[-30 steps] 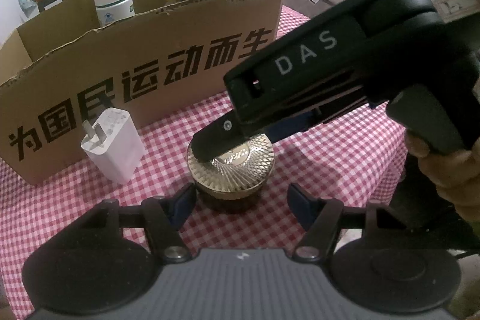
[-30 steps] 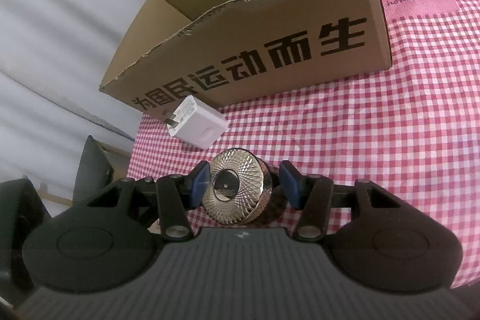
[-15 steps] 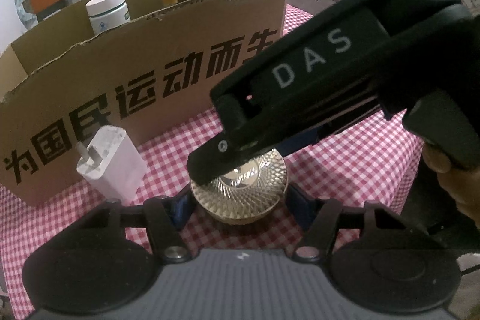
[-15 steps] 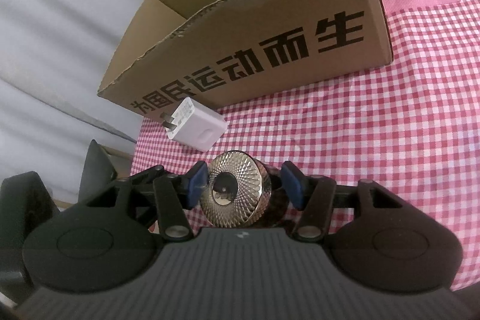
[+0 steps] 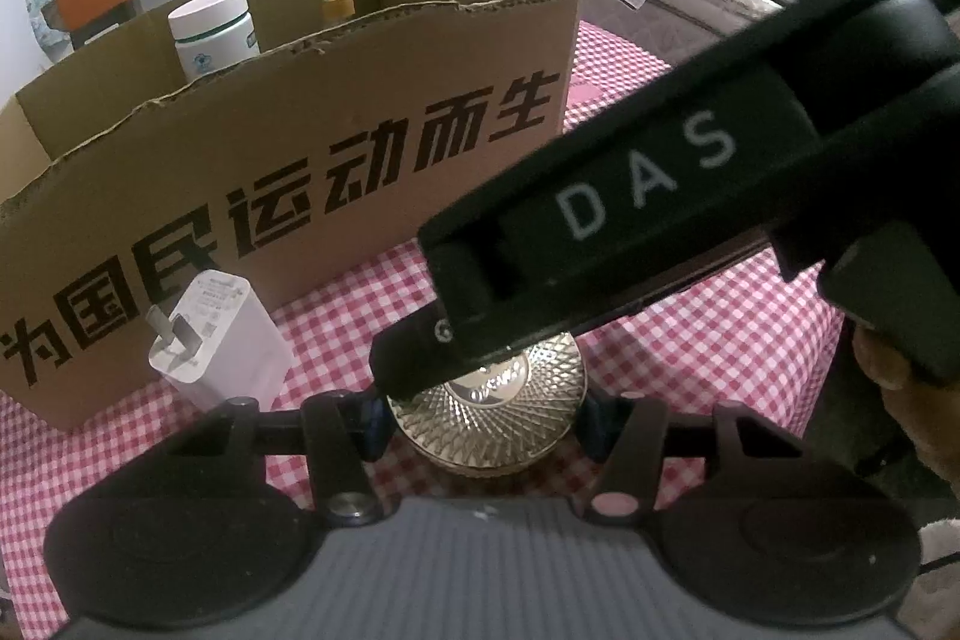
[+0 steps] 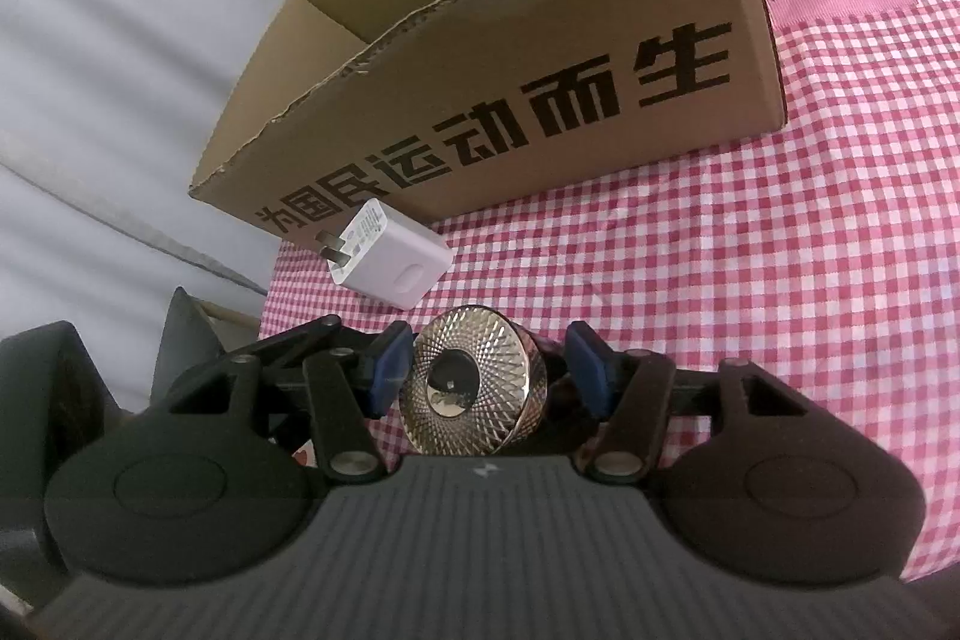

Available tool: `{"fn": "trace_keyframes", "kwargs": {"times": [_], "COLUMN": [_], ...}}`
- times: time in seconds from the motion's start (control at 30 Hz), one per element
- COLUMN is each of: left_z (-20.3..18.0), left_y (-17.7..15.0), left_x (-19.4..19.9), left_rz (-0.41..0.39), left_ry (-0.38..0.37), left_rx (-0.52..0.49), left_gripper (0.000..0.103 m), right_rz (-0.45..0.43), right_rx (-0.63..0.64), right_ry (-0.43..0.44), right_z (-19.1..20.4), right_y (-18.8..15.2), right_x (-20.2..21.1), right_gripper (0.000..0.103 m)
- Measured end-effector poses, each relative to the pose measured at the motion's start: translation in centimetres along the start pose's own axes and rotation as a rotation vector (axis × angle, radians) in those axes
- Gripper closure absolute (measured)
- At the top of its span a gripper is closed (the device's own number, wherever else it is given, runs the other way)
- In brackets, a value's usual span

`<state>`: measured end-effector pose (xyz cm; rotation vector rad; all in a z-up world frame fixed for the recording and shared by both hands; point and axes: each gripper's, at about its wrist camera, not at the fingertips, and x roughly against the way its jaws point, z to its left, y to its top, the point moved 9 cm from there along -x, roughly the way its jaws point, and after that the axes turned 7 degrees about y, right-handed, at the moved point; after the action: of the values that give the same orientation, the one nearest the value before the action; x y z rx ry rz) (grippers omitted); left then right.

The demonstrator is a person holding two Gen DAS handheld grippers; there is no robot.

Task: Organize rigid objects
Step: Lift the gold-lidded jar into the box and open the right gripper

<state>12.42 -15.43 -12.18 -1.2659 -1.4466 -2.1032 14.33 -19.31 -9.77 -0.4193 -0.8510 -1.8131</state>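
The cardboard box (image 6: 540, 112) walls off the far side; the white charger (image 6: 390, 256) crowds its left corner. Checkered worktop (image 6: 780, 250) rightward lies free.

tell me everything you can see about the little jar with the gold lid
The jar is small and round, with a dark body and a shiny gold lid cut in a fine radiating diamond pattern around a smooth, mirror-like centre. It appears tipped, its lid facing the right wrist camera, over the pink checked tablecloth near the white charger, in front of the cardboard box. The right gripper straddles it; the left gripper has just been closing around it. Whether any pads press it is unclear.
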Motion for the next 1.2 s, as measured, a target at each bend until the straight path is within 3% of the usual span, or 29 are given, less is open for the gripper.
{"fn": "trace_keyframes", "kwargs": {"times": [0.4, 0.77, 0.97, 1.2], "left_z": [0.4, 0.6, 2.0, 5.1], "left_y": [-0.2, 1.0, 3.7, 8.3], "left_x": [0.6, 3.5, 7.3, 10.9], "left_rz": [-0.001, -0.065, -0.159, -0.235], "left_ry": [0.000, 0.018, 0.047, 0.079], "left_rx": [0.028, 0.032, 0.042, 0.084], "left_gripper": [0.046, 0.046, 0.046, 0.046], "right_rz": [-0.008, -0.047, -0.106, -0.156], "right_rx": [0.013, 0.069, 0.144, 0.296], "right_ry": [0.004, 0.014, 0.041, 0.082], "right_z": [0.3, 2.6, 6.1, 11.8], "right_y": [-0.2, 0.1, 1.6, 5.8], "right_x": [0.5, 2.1, 4.5, 6.4], "right_gripper": [0.047, 0.047, 0.047, 0.047]}}
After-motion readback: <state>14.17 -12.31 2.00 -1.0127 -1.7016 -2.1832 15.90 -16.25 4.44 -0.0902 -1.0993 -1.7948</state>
